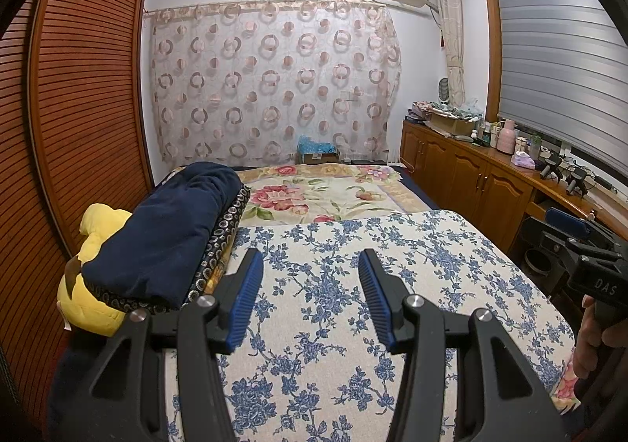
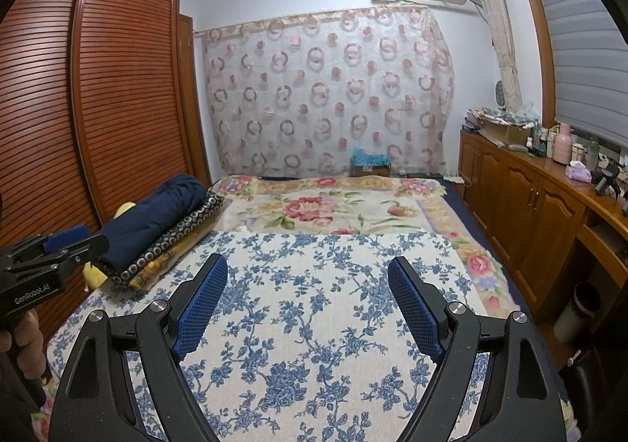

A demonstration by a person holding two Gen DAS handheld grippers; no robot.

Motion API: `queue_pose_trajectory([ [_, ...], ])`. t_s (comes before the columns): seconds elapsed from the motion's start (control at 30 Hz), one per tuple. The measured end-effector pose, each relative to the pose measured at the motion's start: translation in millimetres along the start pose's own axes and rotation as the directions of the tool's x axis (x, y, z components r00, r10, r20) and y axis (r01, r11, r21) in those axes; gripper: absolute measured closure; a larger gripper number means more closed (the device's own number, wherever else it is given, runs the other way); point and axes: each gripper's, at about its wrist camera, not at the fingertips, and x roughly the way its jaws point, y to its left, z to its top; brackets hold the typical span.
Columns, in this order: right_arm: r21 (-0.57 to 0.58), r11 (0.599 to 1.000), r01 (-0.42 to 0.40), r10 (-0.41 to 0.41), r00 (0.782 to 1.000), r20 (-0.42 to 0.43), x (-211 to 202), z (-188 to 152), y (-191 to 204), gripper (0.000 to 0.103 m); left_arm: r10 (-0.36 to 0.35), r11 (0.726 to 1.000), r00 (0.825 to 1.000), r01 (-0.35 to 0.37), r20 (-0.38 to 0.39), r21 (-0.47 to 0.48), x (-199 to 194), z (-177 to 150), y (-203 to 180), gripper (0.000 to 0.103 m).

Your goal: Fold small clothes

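A stack of folded clothes lies on the bed's left side: a navy garment (image 1: pixel 165 230) (image 2: pixel 153 214) on top, a dark ring-patterned one (image 1: pixel 223 234) (image 2: pixel 176 238) under it, and a yellow item (image 1: pixel 94 246) at the bottom. My left gripper (image 1: pixel 310 253) hovers open above the blue-flowered cloth (image 1: pixel 353 285) (image 2: pixel 314 304), with nothing between its blue pads. To its right, my right gripper (image 2: pixel 307 259) is also open and empty over the same cloth. Each gripper shows at the edge of the other's view, held by a hand (image 1: pixel 588 340) (image 2: pixel 15 340).
A red-flowered blanket (image 1: pixel 314 195) covers the far half of the bed. A slatted wooden wardrobe (image 1: pixel 86 89) stands close on the left. Wooden cabinets (image 2: pixel 530 206) with bottles and boxes on top run along the right wall. A patterned curtain (image 1: pixel 274 81) hangs behind the bed.
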Motion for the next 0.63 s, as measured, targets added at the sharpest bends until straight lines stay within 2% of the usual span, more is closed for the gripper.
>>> queue_pose_trajectory([
  [0.63, 0.002, 1.0, 0.0, 0.0, 1.0, -0.001, -0.3, -0.7, -1.5, 0.017, -0.001, 1.0, 1.0, 0.001, 0.001, -0.001, 0.1, -1.9, -0.1, 0.053],
])
